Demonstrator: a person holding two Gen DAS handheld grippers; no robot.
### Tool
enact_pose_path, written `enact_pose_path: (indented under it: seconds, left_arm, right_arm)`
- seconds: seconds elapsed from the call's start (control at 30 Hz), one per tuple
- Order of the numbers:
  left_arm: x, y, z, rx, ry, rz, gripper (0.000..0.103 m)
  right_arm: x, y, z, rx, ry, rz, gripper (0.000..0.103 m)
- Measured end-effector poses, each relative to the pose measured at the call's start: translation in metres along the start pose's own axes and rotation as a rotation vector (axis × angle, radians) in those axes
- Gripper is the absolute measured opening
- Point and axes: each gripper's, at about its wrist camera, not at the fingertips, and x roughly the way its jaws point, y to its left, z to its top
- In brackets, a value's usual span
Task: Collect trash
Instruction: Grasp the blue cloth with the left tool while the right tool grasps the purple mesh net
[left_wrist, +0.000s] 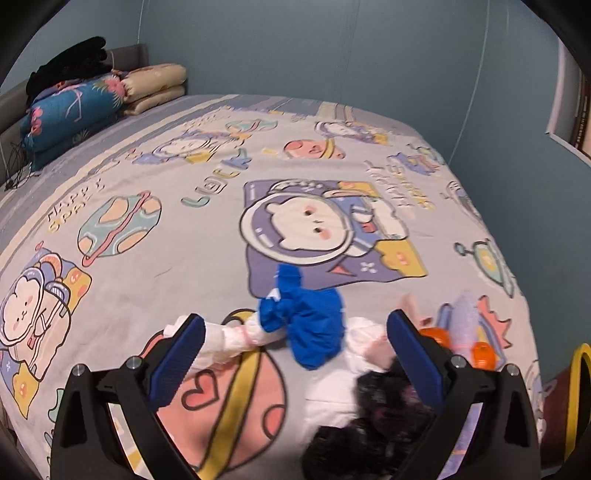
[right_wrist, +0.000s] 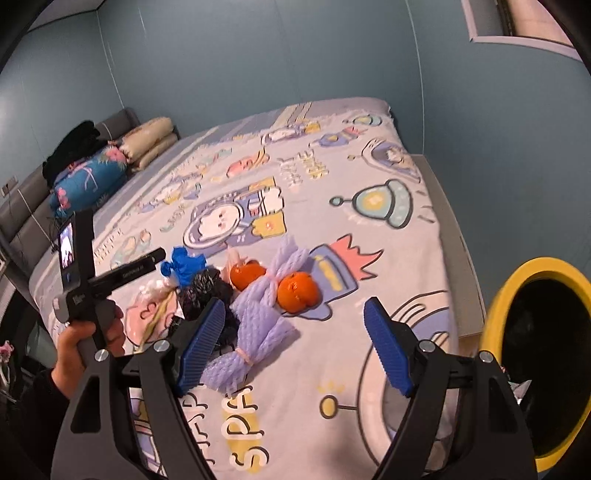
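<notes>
Trash lies in a heap on the cartoon-print bedsheet (left_wrist: 155, 284). It holds a crumpled blue wrapper (left_wrist: 306, 325) (right_wrist: 183, 266), a white and pink plastic wrap (left_wrist: 221, 339), a black crumpled bag (left_wrist: 388, 406) (right_wrist: 207, 288), two oranges (right_wrist: 247, 275) (right_wrist: 297, 291) and purple foam netting (right_wrist: 266, 321). My left gripper (left_wrist: 295, 332) is open and hovers over the heap, with the blue wrapper and white wrap between its wide pads and not pressed. My right gripper (right_wrist: 293, 314) is open above the foam netting, whose edge lies by its left finger (right_wrist: 203, 339).
A yellow-rimmed bin (right_wrist: 495, 317) (left_wrist: 580, 387) with a dark inside stands off the bed's right edge. Folded quilts and pillows (right_wrist: 88, 173) (left_wrist: 74, 107) are stacked at the headboard. A hand (right_wrist: 88, 332) holds the left gripper's handle at the bed's left.
</notes>
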Motion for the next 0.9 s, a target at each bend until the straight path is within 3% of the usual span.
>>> enact_pose_path:
  seconds: [0.33,0.63,0.9]
  left_arm:
    - [0.047,0.017,0.003,-0.019,0.052,0.01,0.095]
    - [0.07,0.004,0.007,0.017,0.078,-0.028,0.095]
    - [0.082,-0.011,0.004,0.063,0.113,-0.052,0.071]
  right_arm:
    - [0.067,0.03,-0.023,-0.053,0.134,-0.01,0.074]
    - [0.101,0.035,-0.032,-0.069,0.219,0.002,0.068]
    - [0.122,0.036,-0.039,-0.071,0.284,-0.001,0.06]
